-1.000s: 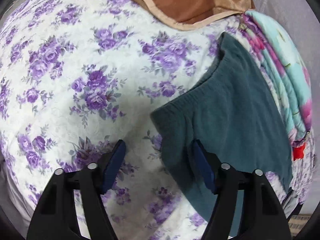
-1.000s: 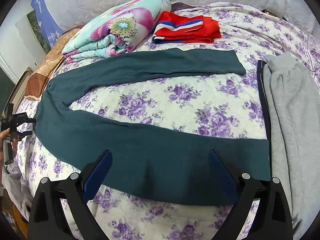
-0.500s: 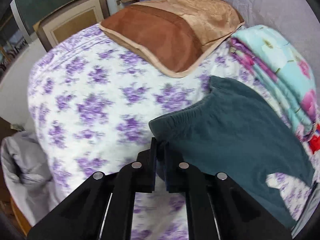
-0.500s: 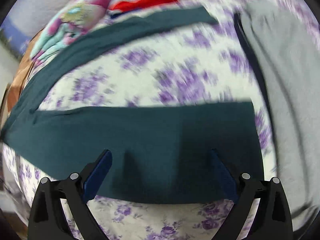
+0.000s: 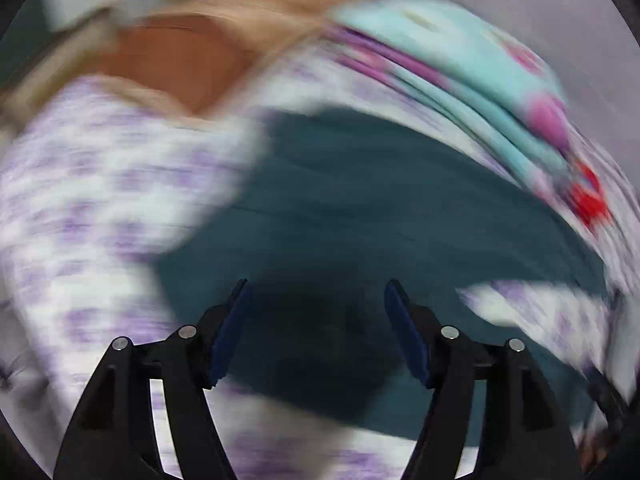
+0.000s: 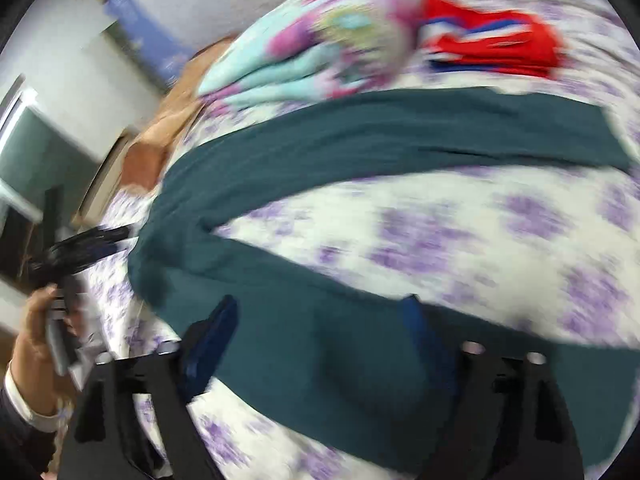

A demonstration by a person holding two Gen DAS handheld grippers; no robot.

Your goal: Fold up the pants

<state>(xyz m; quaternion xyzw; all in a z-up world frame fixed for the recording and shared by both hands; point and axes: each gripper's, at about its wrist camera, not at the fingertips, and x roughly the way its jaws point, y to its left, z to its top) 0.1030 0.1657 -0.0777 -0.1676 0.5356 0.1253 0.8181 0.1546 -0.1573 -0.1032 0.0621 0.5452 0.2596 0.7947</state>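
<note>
Left claw (image 5: 316,328): wide open over the waist end of the pants (image 5: 400,216), nothing held, maybe ready to pick a new spot. Right claw (image 6: 316,344): wide open too, low over the near leg, nothing held. Then big to small. One bed (image 6: 460,236) with purple flowers, a flat place for folding. One pair of green pants (image 6: 360,140), spread in a V, both legs apart, no fold yet. One folded flower blanket (image 6: 304,56). One brown pillow (image 5: 168,60). One red folded cloth (image 6: 500,44). All very blurry.

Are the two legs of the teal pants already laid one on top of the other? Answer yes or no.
No: in the right wrist view the teal pants lie with legs spread apart, flowered bedsheet showing between them.
</note>
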